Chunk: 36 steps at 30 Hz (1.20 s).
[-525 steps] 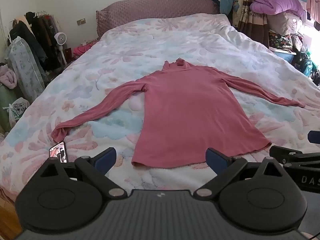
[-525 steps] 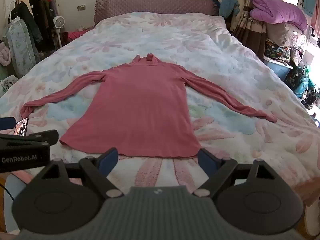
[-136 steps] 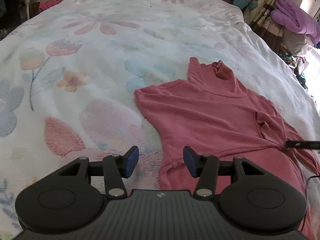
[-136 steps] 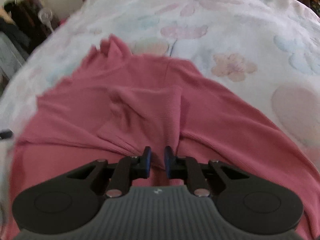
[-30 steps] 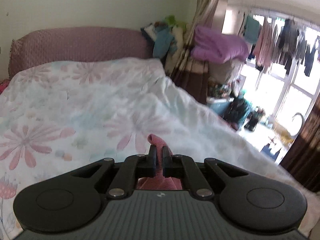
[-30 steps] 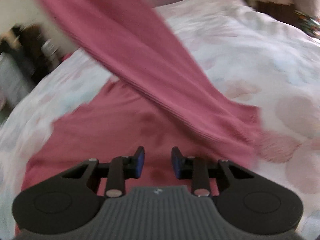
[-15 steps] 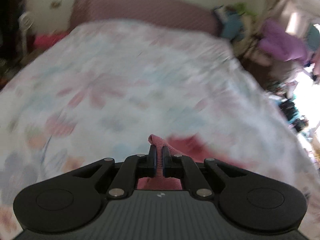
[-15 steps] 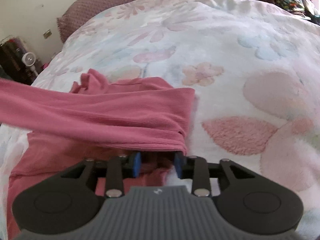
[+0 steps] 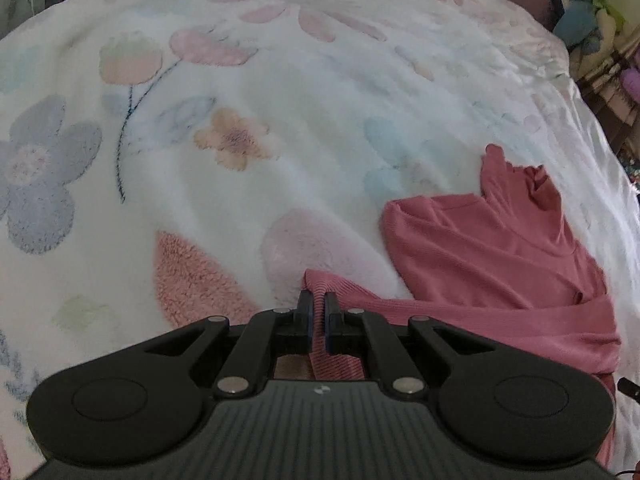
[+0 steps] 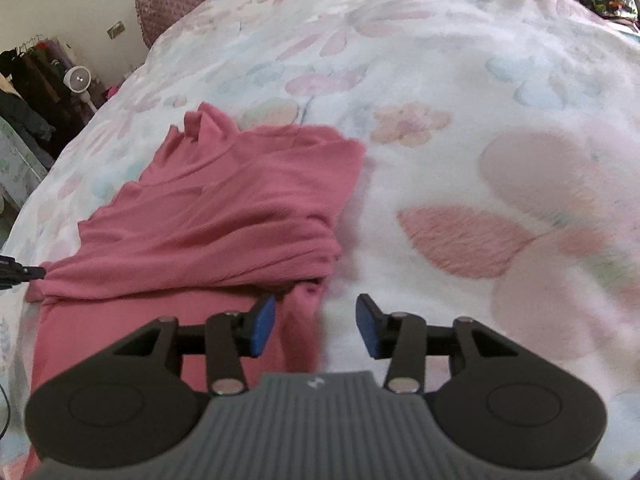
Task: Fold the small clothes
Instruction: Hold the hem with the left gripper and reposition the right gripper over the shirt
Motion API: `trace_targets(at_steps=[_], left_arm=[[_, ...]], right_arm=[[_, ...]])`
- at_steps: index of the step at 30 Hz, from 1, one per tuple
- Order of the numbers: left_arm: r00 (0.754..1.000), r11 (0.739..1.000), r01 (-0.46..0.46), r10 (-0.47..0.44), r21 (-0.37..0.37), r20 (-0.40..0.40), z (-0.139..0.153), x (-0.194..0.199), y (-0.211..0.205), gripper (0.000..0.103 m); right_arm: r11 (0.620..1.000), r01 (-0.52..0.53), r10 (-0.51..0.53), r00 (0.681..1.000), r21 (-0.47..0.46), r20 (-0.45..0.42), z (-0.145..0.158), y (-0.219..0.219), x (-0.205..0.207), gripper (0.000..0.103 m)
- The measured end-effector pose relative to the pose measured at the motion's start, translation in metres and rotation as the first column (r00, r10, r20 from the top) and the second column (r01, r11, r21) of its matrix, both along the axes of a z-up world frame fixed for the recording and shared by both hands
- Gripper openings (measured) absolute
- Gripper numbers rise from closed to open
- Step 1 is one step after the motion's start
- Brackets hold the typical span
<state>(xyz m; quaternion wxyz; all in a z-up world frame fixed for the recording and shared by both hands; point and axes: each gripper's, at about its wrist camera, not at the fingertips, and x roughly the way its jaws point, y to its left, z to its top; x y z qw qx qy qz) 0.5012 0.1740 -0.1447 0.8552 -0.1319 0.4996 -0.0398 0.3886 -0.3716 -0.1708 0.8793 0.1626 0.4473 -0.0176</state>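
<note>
**Inspector:** Where does the garment lie?

**Assistant:** The pink turtleneck top (image 10: 240, 204) lies on the floral bedspread (image 9: 280, 120), collar towards the headboard. Its upper body looks doubled over, with a band of fabric crossing the chest in both views. The lower body runs down towards the cameras, unfolded as far as can be seen.

**Inspector:** Left gripper?

**Assistant:** The left gripper (image 9: 316, 312) is clenched on a ribbed edge of the top, probably a sleeve cuff, held low near the bedspread at the garment's left side.

**Inspector:** Right gripper?

**Assistant:** The right gripper (image 10: 316, 326) is released, jaws wide apart, grasping nothing. It hovers at the right edge of the top, where a small bunch of fabric sticks out below the fold.

**Inspector:** Step in hand?

**Assistant:** By my judgement, the sleeve-folding stage: one sleeve appears laid across, the left one is being placed.

**Inspector:** Next requirement?

**Assistant:** Likely to lay the held cuff flat and let go, then tidy the loose bunch on the right before folding the hem upward.
</note>
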Motion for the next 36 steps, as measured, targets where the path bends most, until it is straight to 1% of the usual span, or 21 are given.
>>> trace_targets(at_steps=[4, 6, 8, 10, 11, 13, 14, 15, 16, 18, 20, 23, 25, 26, 27, 28, 29, 30, 31, 34, 36], left_arm=[[0.999, 1.0, 0.019, -0.018, -0.012, 0.03, 0.002, 0.002, -0.003, 0.005], [0.999, 1.0, 0.018, -0.017, -0.017, 0.04, 0.004, 0.003, -0.005, 0.005], [0.998, 1.0, 0.019, -0.017, -0.025, 0.055, 0.007, 0.003, -0.005, 0.005], [0.998, 0.999, 0.016, -0.014, -0.033, 0.067, 0.009, 0.003, -0.004, 0.005], [0.997, 0.999, 0.018, -0.014, -0.043, 0.075, 0.011, 0.004, -0.004, 0.005], [0.995, 0.998, 0.026, -0.021, -0.056, 0.098, 0.016, 0.004, -0.004, 0.005], [0.993, 0.998, 0.031, -0.024, -0.057, 0.112, 0.019, 0.003, -0.004, 0.005], [0.99, 0.998, 0.033, -0.024, -0.06, 0.14, 0.024, 0.002, -0.003, 0.005], [0.987, 0.998, 0.033, -0.024, -0.055, 0.16, 0.028, 0.001, -0.002, 0.005], [0.986, 1.0, 0.018, -0.015, -0.013, 0.165, 0.028, 0.003, 0.002, 0.004], [0.993, 1.0, -0.002, 0.001, 0.006, 0.117, 0.015, 0.009, 0.006, 0.004], [0.997, 1.0, 0.0, 0.002, -0.023, 0.075, -0.001, 0.011, 0.006, 0.006], [0.998, 0.999, -0.016, 0.019, -0.044, 0.068, -0.008, 0.007, 0.007, 0.014], [0.997, 0.998, -0.024, 0.028, -0.055, 0.068, -0.01, 0.006, 0.009, 0.017], [0.997, 0.996, -0.032, 0.037, -0.079, 0.065, -0.012, 0.003, 0.011, 0.028], [0.997, 0.993, -0.039, 0.046, -0.11, 0.06, -0.014, 0.001, 0.014, 0.042], [0.997, 0.989, -0.045, 0.054, -0.143, 0.062, -0.014, -0.002, 0.018, 0.047], [0.995, 0.98, -0.053, 0.067, -0.192, 0.069, -0.015, -0.006, 0.022, 0.055], [0.995, 0.973, -0.059, 0.076, -0.221, 0.072, -0.015, -0.009, 0.025, 0.06], [0.993, 0.965, -0.068, 0.089, -0.255, 0.075, -0.012, -0.018, 0.031, 0.061], [0.995, 0.967, -0.042, 0.064, -0.252, 0.081, -0.009, -0.025, 0.032, 0.065]], right_arm=[[0.997, 0.062, -0.063, 0.998, 0.038, 0.02, 0.014, -0.025, 0.02, 0.042], [0.987, 0.112, -0.113, 0.994, 0.112, 0.004, 0.01, -0.045, 0.043, 0.042], [0.961, 0.184, -0.18, 0.983, 0.204, -0.039, -0.003, -0.066, 0.068, 0.042], [0.94, 0.221, -0.211, 0.975, 0.258, -0.067, -0.015, -0.079, 0.087, 0.04], [0.933, 0.241, -0.229, 0.97, 0.268, -0.077, -0.02, -0.084, 0.095, 0.037], [0.913, 0.25, -0.232, 0.968, 0.322, -0.096, -0.03, -0.091, 0.107, 0.022], [0.901, 0.256, -0.233, 0.967, 0.35, -0.105, -0.034, -0.093, 0.11, 0.0], [0.894, 0.249, -0.23, 0.968, 0.373, -0.095, -0.034, -0.095, 0.113, 0.0], [0.901, 0.238, -0.233, 0.971, 0.364, -0.057, -0.029, -0.095, 0.114, 0.0], [0.927, 0.263, -0.279, 0.96, 0.267, 0.023, -0.014, -0.099, 0.114, 0.0], [0.916, 0.309, -0.324, 0.946, 0.254, 0.017, -0.016, -0.108, 0.118, 0.0], [0.926, 0.264, -0.268, 0.963, 0.269, -0.021, -0.023, -0.107, 0.124, 0.0], [0.93, 0.235, -0.24, 0.971, 0.283, -0.015, -0.021, -0.103, 0.12, 0.005], [0.927, 0.235, -0.239, 0.971, 0.294, -0.02, -0.02, -0.102, 0.118, 0.02], [0.921, 0.24, -0.245, 0.969, 0.307, -0.023, -0.02, -0.101, 0.114, 0.039], [0.914, 0.242, -0.25, 0.968, 0.325, -0.016, -0.019, -0.1, 0.112, 0.043], [0.905, 0.243, -0.255, 0.967, 0.349, -0.013, -0.018, -0.1, 0.11, 0.043], [0.897, 0.247, -0.257, 0.966, 0.366, -0.022, -0.021, -0.101, 0.108, 0.043], [0.89, 0.251, -0.258, 0.966, 0.381, -0.034, -0.023, -0.1, 0.107, 0.043], [0.885, 0.261, -0.255, 0.965, 0.385, -0.067, -0.026, -0.09, 0.108, 0.043], [0.89, 0.231, -0.233, 0.971, 0.394, -0.044, -0.018, -0.082, 0.1, 0.043]])
